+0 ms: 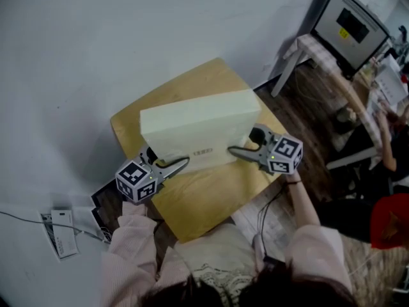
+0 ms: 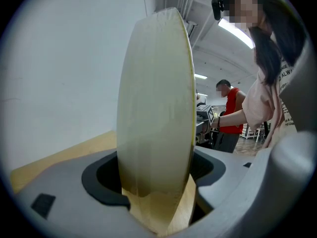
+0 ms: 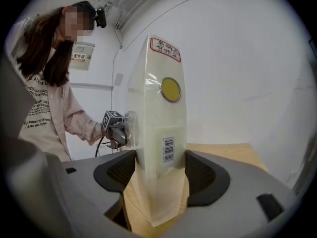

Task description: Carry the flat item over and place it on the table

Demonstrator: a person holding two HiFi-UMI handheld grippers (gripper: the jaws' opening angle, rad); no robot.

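The flat item is a pale cream box (image 1: pixel 198 130) wrapped in clear film, standing on its long edge and leaning back over a small wooden table (image 1: pixel 204 200). My left gripper (image 1: pixel 174 165) grips its left end and my right gripper (image 1: pixel 239 152) its right end, near the lower edge. In the left gripper view the box (image 2: pixel 156 108) fills the gap between the jaws. In the right gripper view the box (image 3: pixel 158 118), with a barcode label and a yellow round sticker, sits between both pads. Whether its lower edge touches the table I cannot tell.
A dark screen (image 1: pixel 351 24) stands on a white table at the back right, with people (image 1: pixel 390 219) working near it. A small white device (image 1: pixel 61 232) with a cable lies on the floor at the left. A white wall runs behind the table.
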